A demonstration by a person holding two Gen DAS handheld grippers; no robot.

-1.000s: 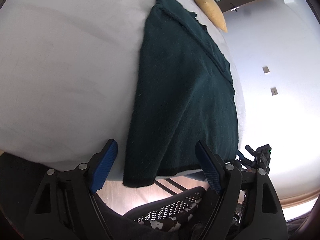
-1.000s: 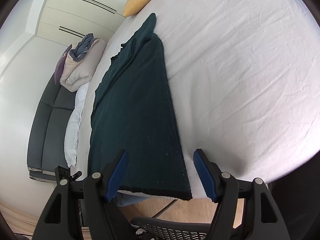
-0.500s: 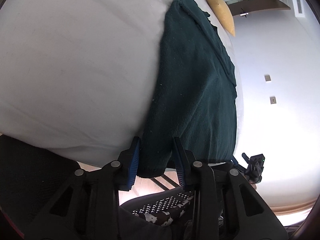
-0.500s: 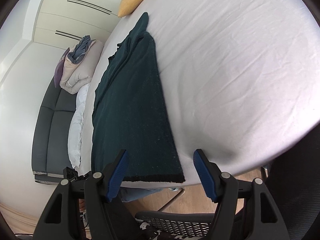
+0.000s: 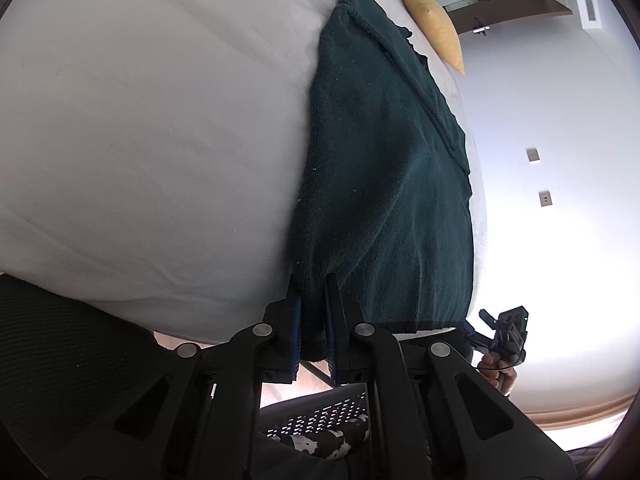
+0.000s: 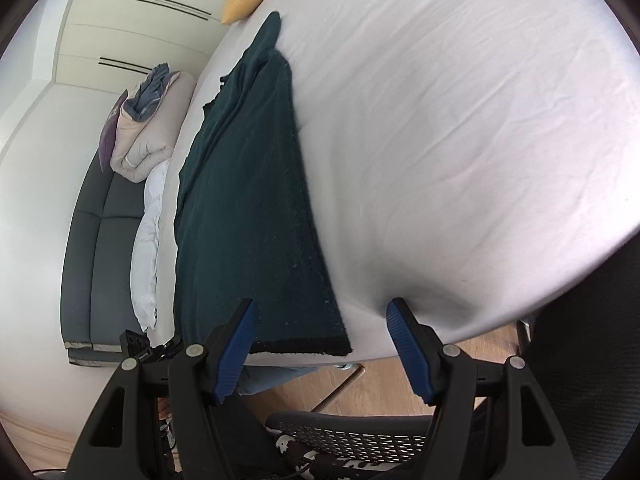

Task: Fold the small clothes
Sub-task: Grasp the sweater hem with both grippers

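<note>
Sweater (image 5: 380, 184) lies lengthwise, hem toward left claw (image 5: 312, 320).

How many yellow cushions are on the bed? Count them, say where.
1: a yellow cushion lies at the far end of the bed, beyond the dark green garment; others may lie out of view.

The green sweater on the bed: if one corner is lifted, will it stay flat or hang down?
Probably it will hang down: the green sweater already bunches into soft folds where the left tongs pinch its corner. Its fuzzy knit likely grips the pads well. The far end may drag across the bed sheet.
</note>
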